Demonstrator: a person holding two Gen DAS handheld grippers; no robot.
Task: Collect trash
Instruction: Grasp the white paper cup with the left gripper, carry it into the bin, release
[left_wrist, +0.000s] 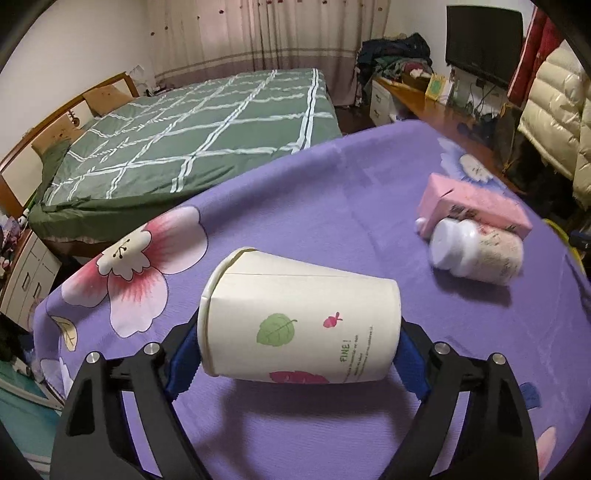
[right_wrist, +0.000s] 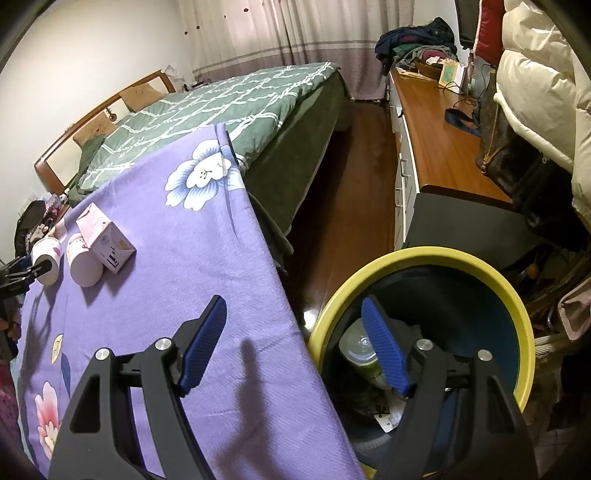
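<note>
My left gripper (left_wrist: 297, 354) is shut on a white paper cup (left_wrist: 299, 321) with a green leaf print, held on its side just above the purple flowered cloth (left_wrist: 332, 192). A white plastic bottle (left_wrist: 476, 251) lies on its side to the right, touching a pink carton (left_wrist: 476, 205). In the right wrist view the cup (right_wrist: 46, 258), bottle (right_wrist: 84, 266) and carton (right_wrist: 105, 236) sit at the far left. My right gripper (right_wrist: 295, 345) is open and empty, above the table edge and the yellow-rimmed bin (right_wrist: 517, 295), which holds a plastic cup with a lid (right_wrist: 360, 349).
A bed with a green checked cover (right_wrist: 229, 99) stands behind the table. A wooden sideboard (right_wrist: 428, 129) runs along the right with clothes, a bag and a puffy white coat (right_wrist: 535, 74). Dark wood floor (right_wrist: 351, 184) lies between bed and sideboard.
</note>
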